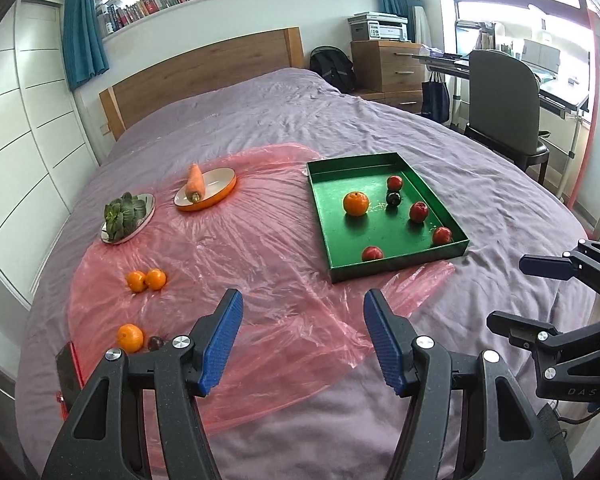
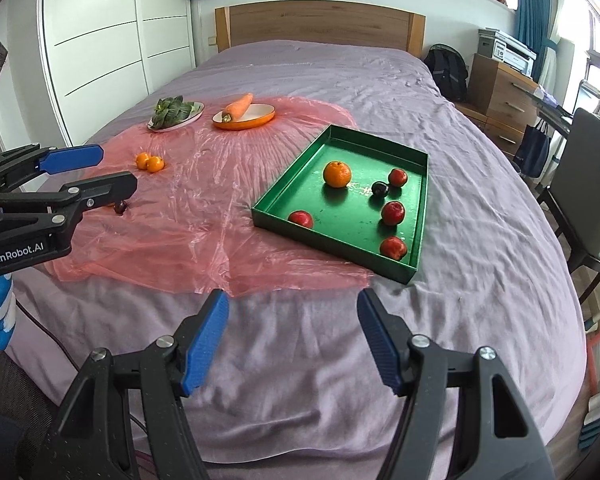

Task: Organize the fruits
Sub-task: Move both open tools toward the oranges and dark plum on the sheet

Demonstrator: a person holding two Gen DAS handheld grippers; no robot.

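A green tray (image 1: 395, 262) (image 2: 284, 184) lies on the bed and holds an orange (image 1: 355, 203) (image 2: 337, 174), several red fruits (image 1: 418, 212) (image 2: 392, 213) and a dark plum (image 1: 393, 199) (image 2: 379, 189). On the pink plastic sheet (image 1: 236, 264) (image 2: 188, 216) lie two small oranges (image 1: 146, 280) (image 2: 149, 162), another orange (image 1: 130, 337) and a dark plum (image 1: 155, 343) (image 2: 120, 207). My left gripper (image 1: 303, 340) (image 2: 116, 170) is open and empty above the sheet. My right gripper (image 2: 294, 336) (image 1: 507, 292) is open and empty above the bedspread.
A plate of greens (image 1: 127, 216) (image 2: 174, 113) and an orange dish (image 1: 220, 196) (image 2: 260, 118) with a carrot (image 1: 195, 183) (image 2: 239, 105) sit at the sheet's far side. A chair (image 1: 503, 112) and a desk stand right of the bed. A wooden headboard (image 1: 204, 72) is behind.
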